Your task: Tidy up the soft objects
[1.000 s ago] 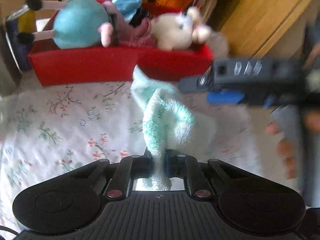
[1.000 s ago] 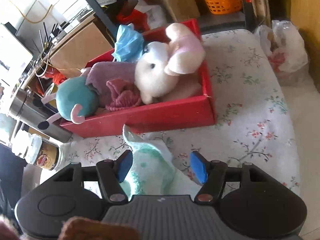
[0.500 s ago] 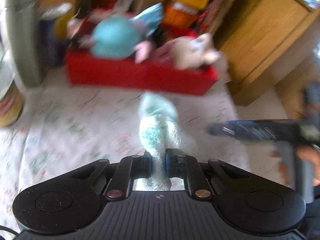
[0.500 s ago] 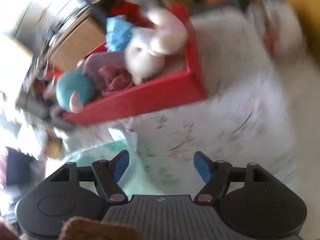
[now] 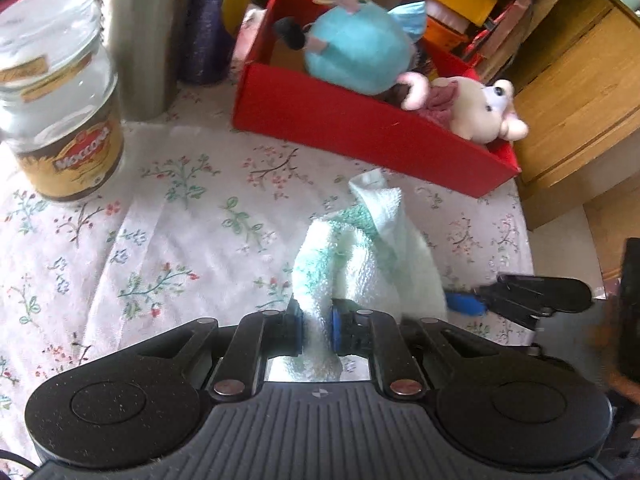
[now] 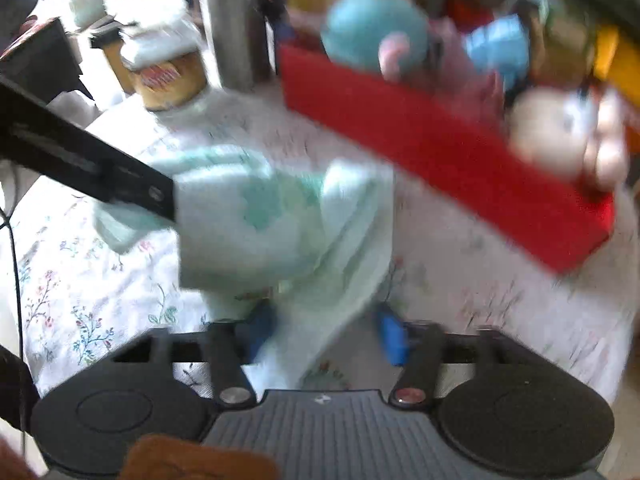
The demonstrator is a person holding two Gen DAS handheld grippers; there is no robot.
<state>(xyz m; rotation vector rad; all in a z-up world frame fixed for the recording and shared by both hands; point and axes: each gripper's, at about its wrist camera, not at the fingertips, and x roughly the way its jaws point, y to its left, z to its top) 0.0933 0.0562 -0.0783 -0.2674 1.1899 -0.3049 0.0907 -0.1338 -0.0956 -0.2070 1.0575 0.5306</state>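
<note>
Floral cloth (image 5: 168,240) covers the counter, white with small green and pink sprigs. Using the red box (image 5: 360,136) as the landmark and going left to right: well to its left stands a glass coffee jar (image 5: 60,120) with a gold label, then a steel flask (image 5: 140,36) and a blue can (image 5: 208,24) just beside the box's left end. Inside the box lie a round teal plush (image 5: 360,52) and, at its right end, a cream plush animal (image 5: 480,112) with pink ears.

In front of the box, apart from its wall, a towel (image 5: 360,264) is bunched up; it is white terry with mint-green patches, soft and crumpled. The left tool (image 5: 316,330) is clamped on the towel's near fold. The right tool (image 6: 324,332) has its blue-padded fingers spread, with a lower flap of the towel (image 6: 280,216) hanging between them; that view is blurred. To the box's right stands a wooden cabinet (image 5: 572,92).
</note>
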